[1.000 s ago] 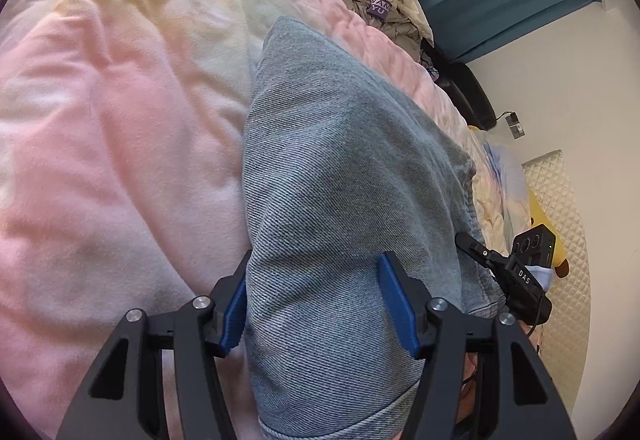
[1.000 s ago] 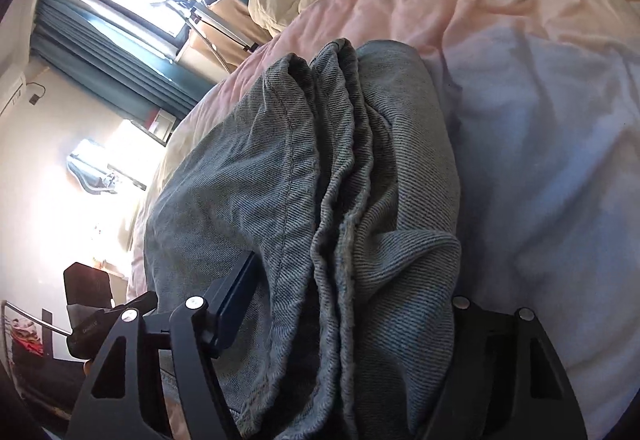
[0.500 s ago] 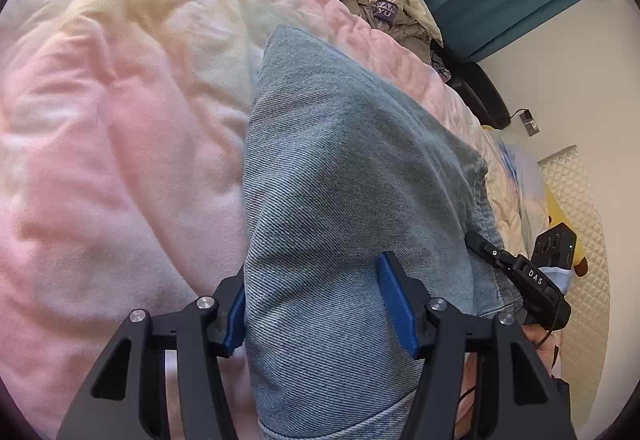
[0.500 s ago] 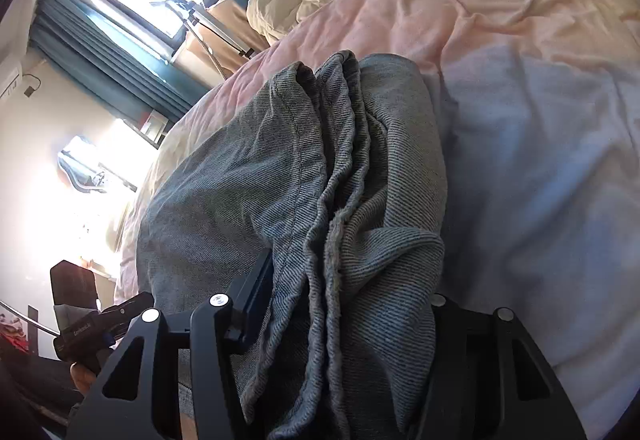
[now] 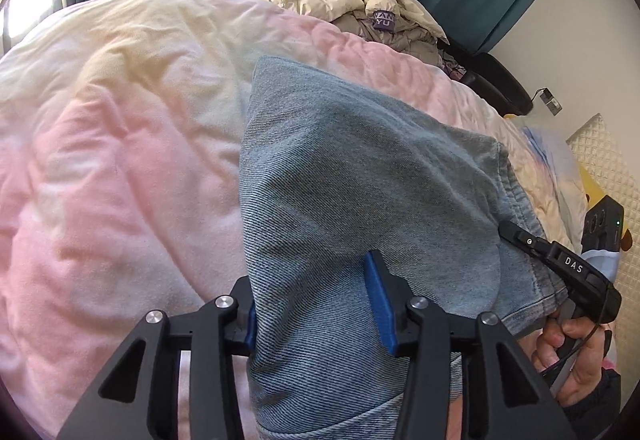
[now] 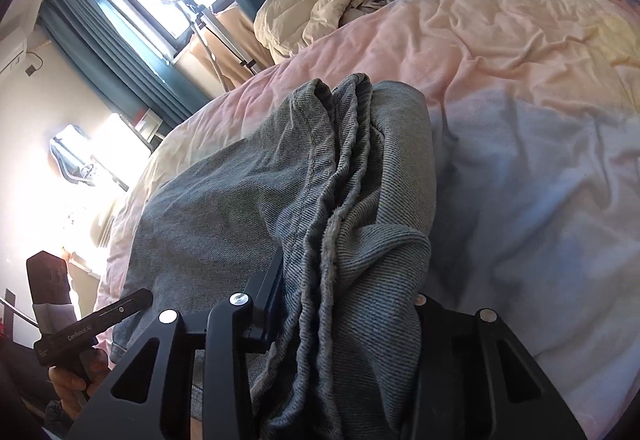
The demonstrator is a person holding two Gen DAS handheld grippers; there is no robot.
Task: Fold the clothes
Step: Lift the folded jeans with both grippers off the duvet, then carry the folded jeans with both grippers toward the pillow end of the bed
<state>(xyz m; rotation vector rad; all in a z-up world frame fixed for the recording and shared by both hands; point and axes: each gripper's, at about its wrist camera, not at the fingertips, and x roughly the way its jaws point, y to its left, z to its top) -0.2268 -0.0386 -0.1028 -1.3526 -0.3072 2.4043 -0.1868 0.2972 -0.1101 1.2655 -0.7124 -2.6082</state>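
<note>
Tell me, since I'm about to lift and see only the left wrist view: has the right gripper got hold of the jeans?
Observer: Yes. The right gripper has just been closing its fingers, and the jeans fill the gap between them.
Operator: One layer or more?
Observer: Several layered edges, bunched side by side, running away from the gripper.
Operator: What lies on its far side?
Observer: Only the quilt, which looks pale blue right beside the jeans.

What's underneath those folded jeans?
The jeans lie on a pink and cream quilt, which shows all around them. Whatever lies directly beneath the denim is covered.
</note>
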